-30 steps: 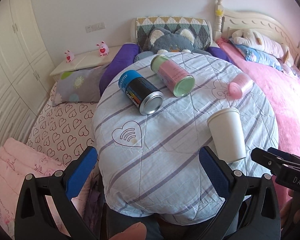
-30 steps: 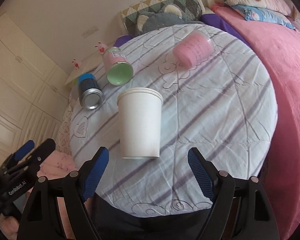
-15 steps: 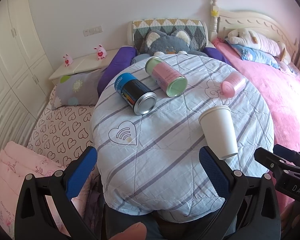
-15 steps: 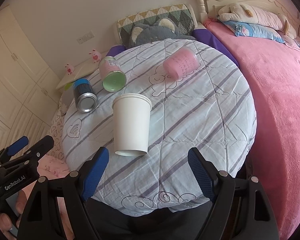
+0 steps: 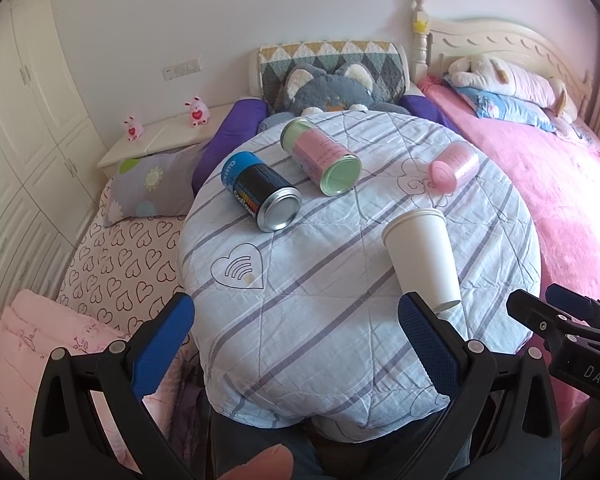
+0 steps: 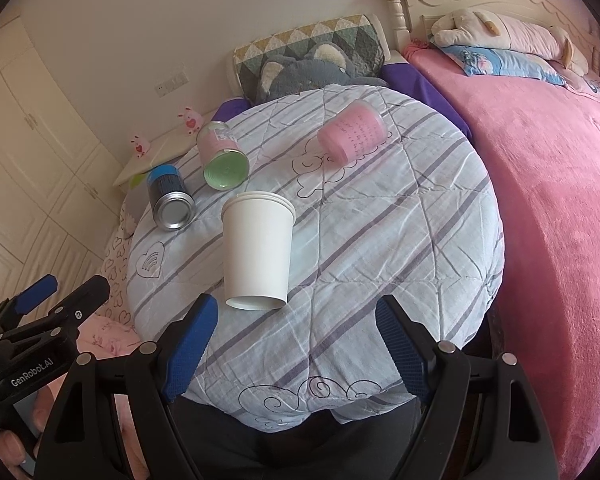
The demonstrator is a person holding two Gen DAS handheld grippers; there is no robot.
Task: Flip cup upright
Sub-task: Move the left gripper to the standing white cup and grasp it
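A white paper cup point(image 6: 258, 250) lies on its side on the round cloth-covered table point(image 6: 400, 240), its base toward me; it also shows in the left wrist view point(image 5: 422, 258). A pink cup point(image 6: 352, 136) lies on its side at the far right of the table, also in the left wrist view point(image 5: 454, 166). My right gripper point(image 6: 296, 346) is open and empty, just short of the white cup's base. My left gripper point(image 5: 296, 342) is open and empty at the table's near edge, left of the white cup.
A blue-black can point(image 5: 262, 196) and a pink-green canister point(image 5: 324, 156) lie on their sides at the far left of the table. A pink bed point(image 6: 560, 200) runs along the right. A heart-print mattress point(image 5: 120, 264) and a white shelf point(image 5: 160, 140) are left.
Both grippers have drawn back from the table, so the cup and cans look smaller and farther. Nothing on the table has moved.
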